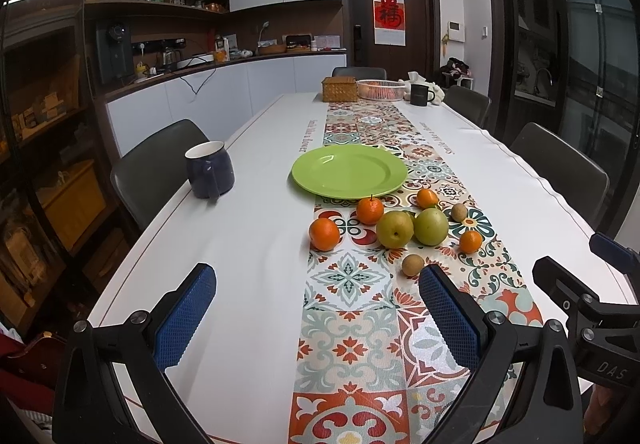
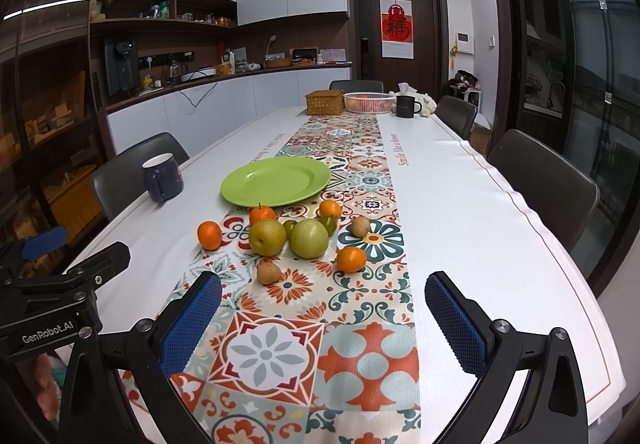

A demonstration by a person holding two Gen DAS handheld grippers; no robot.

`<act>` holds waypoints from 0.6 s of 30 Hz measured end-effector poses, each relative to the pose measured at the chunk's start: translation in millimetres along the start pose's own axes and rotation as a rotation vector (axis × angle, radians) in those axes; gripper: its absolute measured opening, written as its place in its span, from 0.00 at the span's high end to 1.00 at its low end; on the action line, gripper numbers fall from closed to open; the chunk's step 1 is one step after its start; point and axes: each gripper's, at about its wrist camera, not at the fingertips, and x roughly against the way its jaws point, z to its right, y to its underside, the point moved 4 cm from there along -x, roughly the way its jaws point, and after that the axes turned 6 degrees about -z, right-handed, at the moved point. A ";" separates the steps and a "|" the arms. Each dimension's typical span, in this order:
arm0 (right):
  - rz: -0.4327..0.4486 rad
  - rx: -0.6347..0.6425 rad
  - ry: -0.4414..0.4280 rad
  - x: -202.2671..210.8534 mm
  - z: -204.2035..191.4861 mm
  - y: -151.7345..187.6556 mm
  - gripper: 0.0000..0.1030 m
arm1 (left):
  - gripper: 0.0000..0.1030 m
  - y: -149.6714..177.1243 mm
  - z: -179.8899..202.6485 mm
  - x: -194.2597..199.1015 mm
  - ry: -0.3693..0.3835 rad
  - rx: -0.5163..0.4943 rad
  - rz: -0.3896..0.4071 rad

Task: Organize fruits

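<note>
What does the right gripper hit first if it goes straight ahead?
Probably the orange nearest it on the patterned runner, between the open jaws' line; the small brown fruit sits left of that path. Depth is uncertain.

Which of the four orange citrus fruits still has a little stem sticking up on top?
The orange fruit just in front of the green plate, behind the yellow-green pear. A short dark stem pokes up from it; the other three show none.

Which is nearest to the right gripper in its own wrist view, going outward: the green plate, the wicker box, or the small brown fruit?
1. Small brown fruit, just ahead of the right gripper, toward its left.
2. Green plate, mid-table, behind the fruit cluster.
3. Wicker box, at the far end.
</note>
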 end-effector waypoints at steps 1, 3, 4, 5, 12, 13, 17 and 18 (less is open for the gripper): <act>0.000 0.000 -0.001 0.1 -0.2 0.0 0.00 | 0.00 -0.2 0.3 0.3 0.001 -0.001 -0.001; 0.000 0.000 0.000 -0.1 0.0 0.1 0.00 | 0.00 -0.4 0.8 0.3 0.003 -0.002 -0.002; 0.000 0.000 -0.001 -0.2 -0.1 0.2 0.00 | 0.00 -0.4 0.9 0.1 0.002 -0.002 -0.001; 0.000 0.000 -0.001 0.1 -0.5 0.1 0.00 | 0.00 -0.7 1.2 0.7 0.003 -0.002 -0.001; 0.000 0.000 -0.001 0.8 -0.6 0.0 0.00 | 0.00 -0.4 1.4 1.3 0.003 -0.002 0.001; 0.000 0.000 -0.002 0.2 -0.4 0.2 0.00 | 0.00 -0.4 1.3 1.3 0.004 -0.002 0.002; 0.000 0.000 -0.003 0.2 -0.5 0.1 0.00 | 0.00 -0.6 1.4 1.0 0.004 -0.002 0.001; 0.000 0.000 -0.002 0.2 -0.4 0.2 0.00 | 0.00 -0.4 1.4 1.0 0.004 -0.002 0.002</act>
